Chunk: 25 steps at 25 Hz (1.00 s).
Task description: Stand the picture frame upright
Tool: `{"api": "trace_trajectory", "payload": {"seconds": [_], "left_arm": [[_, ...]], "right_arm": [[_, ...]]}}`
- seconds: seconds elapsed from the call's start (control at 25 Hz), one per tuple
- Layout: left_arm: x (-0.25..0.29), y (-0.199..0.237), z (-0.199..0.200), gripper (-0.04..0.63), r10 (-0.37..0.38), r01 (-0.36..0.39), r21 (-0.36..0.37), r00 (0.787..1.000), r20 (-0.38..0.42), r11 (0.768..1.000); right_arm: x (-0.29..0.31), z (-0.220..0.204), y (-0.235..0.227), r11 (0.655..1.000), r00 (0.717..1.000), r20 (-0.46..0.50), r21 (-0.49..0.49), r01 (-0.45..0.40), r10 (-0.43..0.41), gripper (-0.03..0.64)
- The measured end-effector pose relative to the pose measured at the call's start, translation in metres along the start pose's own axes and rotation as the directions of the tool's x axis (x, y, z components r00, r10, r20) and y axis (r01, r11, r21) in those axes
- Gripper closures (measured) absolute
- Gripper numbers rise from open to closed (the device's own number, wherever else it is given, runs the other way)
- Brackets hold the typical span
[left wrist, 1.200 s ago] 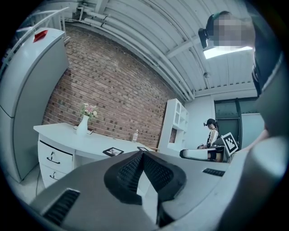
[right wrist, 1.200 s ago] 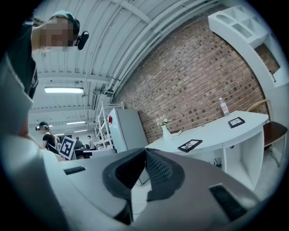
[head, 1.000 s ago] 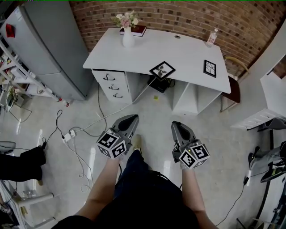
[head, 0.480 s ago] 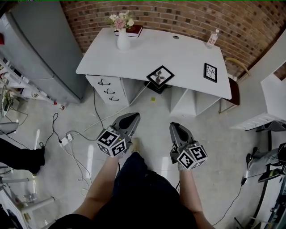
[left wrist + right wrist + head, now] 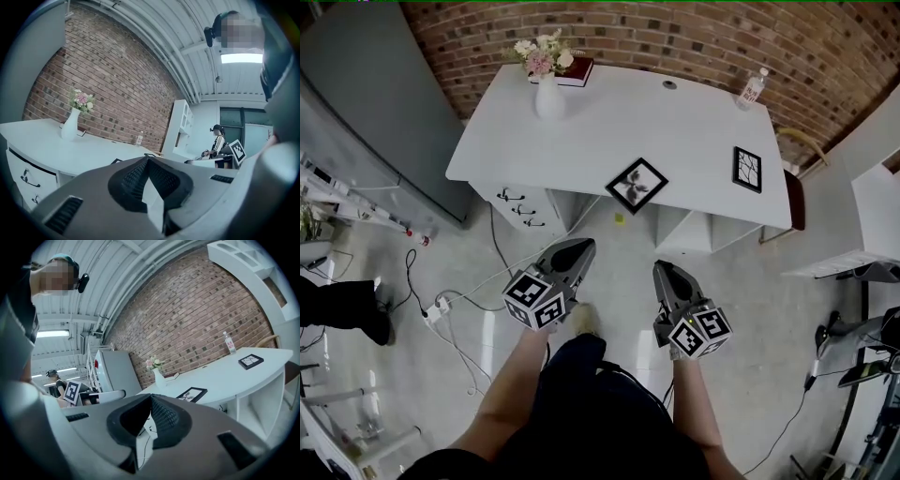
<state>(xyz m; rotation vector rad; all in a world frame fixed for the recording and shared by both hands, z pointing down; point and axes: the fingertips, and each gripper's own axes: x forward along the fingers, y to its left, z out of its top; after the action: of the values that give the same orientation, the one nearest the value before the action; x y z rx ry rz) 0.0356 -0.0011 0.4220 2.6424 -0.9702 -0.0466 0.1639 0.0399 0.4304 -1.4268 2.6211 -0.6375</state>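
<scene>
White counter (image 5: 694, 122) against the red brick wall (image 5: 675, 37) carries everything.

Task not started. Black square picture frame with a plant print (image 5: 637, 184) lies flat on its back near the counter's front edge, turned diamond-wise to that edge. A second black rectangular picture frame (image 5: 747, 169) also lies flat, towards the counter's right end. The task sentence doesn't say which one. The front-edge frame is nearer to both grippers, so my guess is that one. Neither frame is upright. All steps are left: approach, grip, tip up, set down so it stays.

Other items on the counter, well apart from both frames:
- white ceramic vase with pink and white flowers (image 5: 548, 94)
- dark red book (image 5: 578, 68), just behind the vase
- clear plastic bottle (image 5: 752, 89), at the back right corner

Left gripper (image 5: 581, 247): jaws together, nothing between them, held over the pale glossy floor (image 5: 769, 309) short of the counter. The left gripper view agrees: the jaws meet at the tips, with only counter and wall beyond.

Right gripper (image 5: 664, 271): same state, jaws together and empty, beside the left one and also short of the counter. Both need to open before any grip.
</scene>
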Motion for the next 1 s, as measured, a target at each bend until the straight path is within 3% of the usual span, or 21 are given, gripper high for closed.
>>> {"api": "trace_trajectory", "payload": {"seconds": [0.52, 1.0], "left_arm": [[0.059, 0.075, 0.010, 0.594, -0.074, 0.072, -0.047, 0.996, -0.052, 0.996], [0.087, 0.115, 0.006, 0.594, -0.114, 0.108, -0.072, 0.991, -0.075, 0.991]], "right_arm": [[0.075, 0.004, -0.040, 0.994, 0.994, -0.047, 0.044, 0.098, -0.096, 0.615], [0.114, -0.006, -0.065, 0.981, 0.986, -0.072, 0.111, 0.160, -0.153, 0.614]]}}
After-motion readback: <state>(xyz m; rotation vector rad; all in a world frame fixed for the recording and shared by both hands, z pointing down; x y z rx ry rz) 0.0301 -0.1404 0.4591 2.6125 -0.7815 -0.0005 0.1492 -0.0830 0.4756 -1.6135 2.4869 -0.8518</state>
